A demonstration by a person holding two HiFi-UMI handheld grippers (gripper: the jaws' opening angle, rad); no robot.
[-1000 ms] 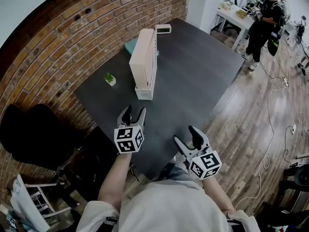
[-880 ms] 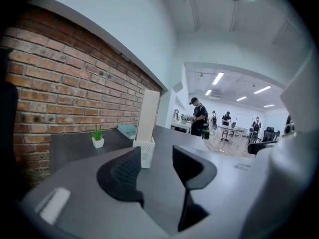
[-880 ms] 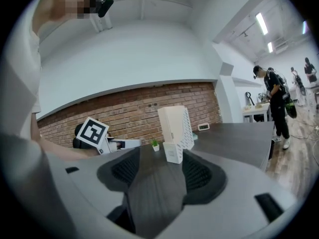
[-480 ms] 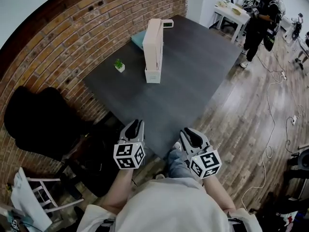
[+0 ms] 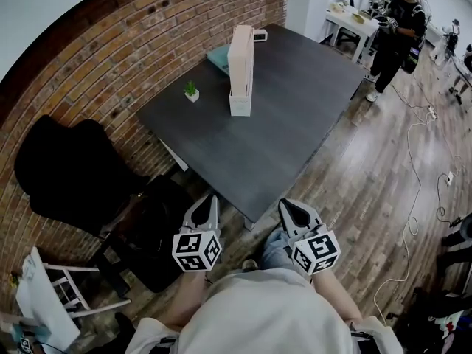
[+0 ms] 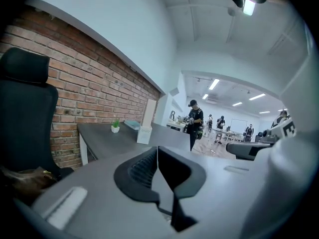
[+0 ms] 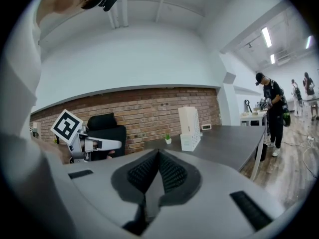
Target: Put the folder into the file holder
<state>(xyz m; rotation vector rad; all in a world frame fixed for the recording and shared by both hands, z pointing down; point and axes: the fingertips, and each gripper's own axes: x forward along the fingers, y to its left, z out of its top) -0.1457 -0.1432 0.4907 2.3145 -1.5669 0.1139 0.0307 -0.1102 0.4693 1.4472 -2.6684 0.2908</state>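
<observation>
A white file holder stands on the dark table, far from me, with a tall beige folder upright in it. They also show small in the left gripper view as file holder and in the right gripper view as file holder. My left gripper and right gripper hang side by side off the table's near corner, close to my body. Both have just been closing and are shut with nothing between them: left gripper, right gripper.
A small potted plant, a teal item and a small white device sit on the table. A black office chair and dark bag stand left by the brick wall. A person stands far right; cables lie on the wood floor.
Both grippers drew back off the table toward my body and their jaws closed on nothing. The table and file holder now lie farther away in view.
</observation>
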